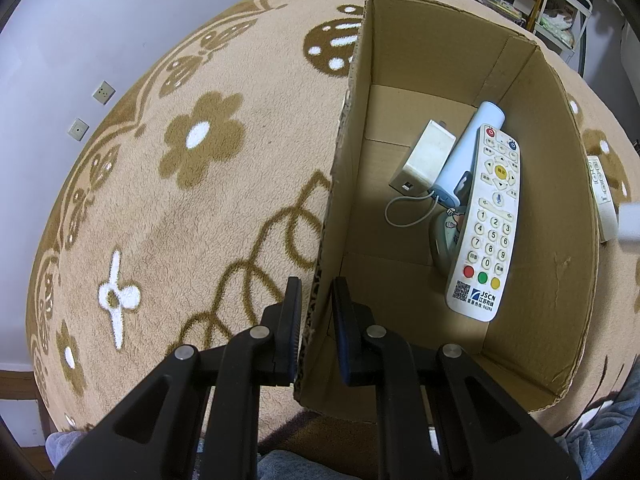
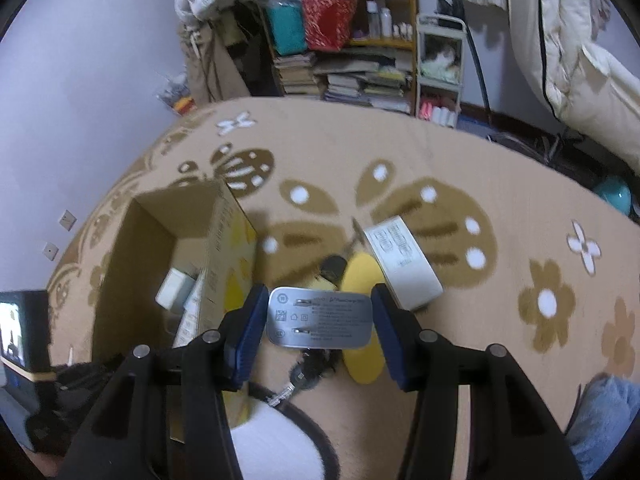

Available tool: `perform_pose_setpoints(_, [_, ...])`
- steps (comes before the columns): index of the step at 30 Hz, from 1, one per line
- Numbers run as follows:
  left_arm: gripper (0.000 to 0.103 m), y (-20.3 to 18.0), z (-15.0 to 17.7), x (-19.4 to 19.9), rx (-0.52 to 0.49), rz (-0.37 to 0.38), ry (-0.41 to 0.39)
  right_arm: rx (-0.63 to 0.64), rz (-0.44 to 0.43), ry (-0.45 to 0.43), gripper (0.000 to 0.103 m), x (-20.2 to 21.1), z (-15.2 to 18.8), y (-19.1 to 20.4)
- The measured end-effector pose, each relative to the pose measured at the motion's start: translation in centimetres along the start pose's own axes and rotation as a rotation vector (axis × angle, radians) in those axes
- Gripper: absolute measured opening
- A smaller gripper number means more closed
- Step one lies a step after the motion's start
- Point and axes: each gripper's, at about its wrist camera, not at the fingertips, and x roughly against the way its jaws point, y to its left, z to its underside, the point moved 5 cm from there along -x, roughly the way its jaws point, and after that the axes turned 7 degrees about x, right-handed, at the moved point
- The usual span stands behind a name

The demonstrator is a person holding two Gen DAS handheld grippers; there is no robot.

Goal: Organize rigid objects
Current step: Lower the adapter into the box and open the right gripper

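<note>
A cardboard box (image 1: 552, 216) lies open on the flowered blanket. Inside it are a white remote (image 1: 490, 220), a light blue tube (image 1: 466, 152) with a cord, a white square adapter (image 1: 428, 156) and a greenish item under the remote. My left gripper (image 1: 316, 308) is shut on the box's left wall. My right gripper (image 2: 320, 320) is shut on a grey charger plug (image 2: 320, 322), held above the blanket beside the box (image 2: 132, 264). Below it lie a yellow oval object (image 2: 362, 276), a white remote (image 2: 400, 264) and a dark small item (image 2: 334, 266).
A second white remote (image 1: 602, 196) lies on the blanket just outside the box's right wall. A black cable (image 2: 280, 394) lies near the front. Bookshelves (image 2: 348, 40) and a white cart stand beyond the blanket. A dark device with a screen (image 2: 20, 332) sits far left.
</note>
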Motion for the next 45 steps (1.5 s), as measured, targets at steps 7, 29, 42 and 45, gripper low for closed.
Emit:
perform_pose_setpoints(7, [0.014, 0.0, 0.0, 0.0, -0.003, -0.004, -0.001, 0.05, -0.042, -0.069, 0.056, 1.3, -2.4, 2.6])
perform_pose_setpoints(29, [0.014, -0.2, 0.0, 0.0, -0.005, -0.011, -0.002, 0.16, -0.204, -0.168, 0.056, 0.4, -3.9, 9.4])
perform_pose_setpoints(42, [0.015, -0.2, 0.0, 0.0, -0.003, -0.009, -0.002, 0.128, -0.263, -0.106, 0.056, -3.9, -2.1, 10.3])
perform_pose_setpoints(45, [0.015, -0.2, 0.0, 0.0, -0.005, -0.01, -0.002, 0.114, -0.276, -0.081, 0.056, -4.8, -1.6, 10.1])
